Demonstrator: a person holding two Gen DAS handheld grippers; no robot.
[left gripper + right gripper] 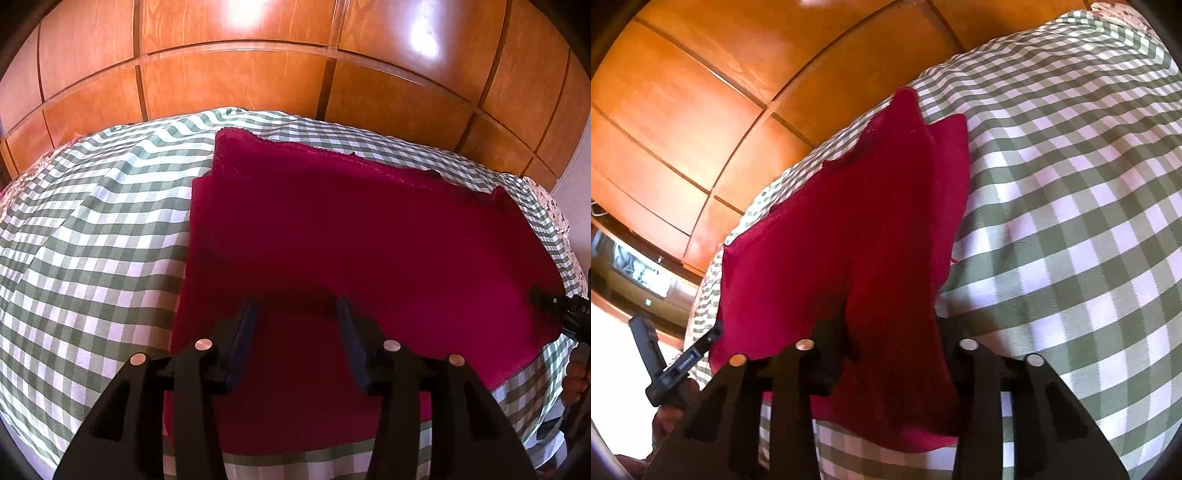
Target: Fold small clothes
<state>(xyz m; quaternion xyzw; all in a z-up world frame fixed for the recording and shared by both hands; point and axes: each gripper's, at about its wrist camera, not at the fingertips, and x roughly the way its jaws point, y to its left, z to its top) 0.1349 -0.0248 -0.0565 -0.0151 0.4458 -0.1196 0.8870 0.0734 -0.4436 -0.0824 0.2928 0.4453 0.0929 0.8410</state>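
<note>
You are working over a crimson knitted cloth (351, 240) with a soft, matt, slightly fuzzy face and a rough scalloped edge, spread on a smooth woven green-and-white checked cotton sheet (99, 258) that carries no shine. Behind it, the orange-brown wooden panelled wardrobe (236, 74) is varnished to a gloss that throws back bright patches of light. Your left gripper (298, 308) is matt black plastic with small polished metal pins, its fingers (247, 325) faced with dull dark-blue pads.

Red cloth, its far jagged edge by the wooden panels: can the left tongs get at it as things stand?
Probably yes. The left tongs stand open and empty over the red cloth, and nothing lies on the cloth between them and that far edge.
</note>
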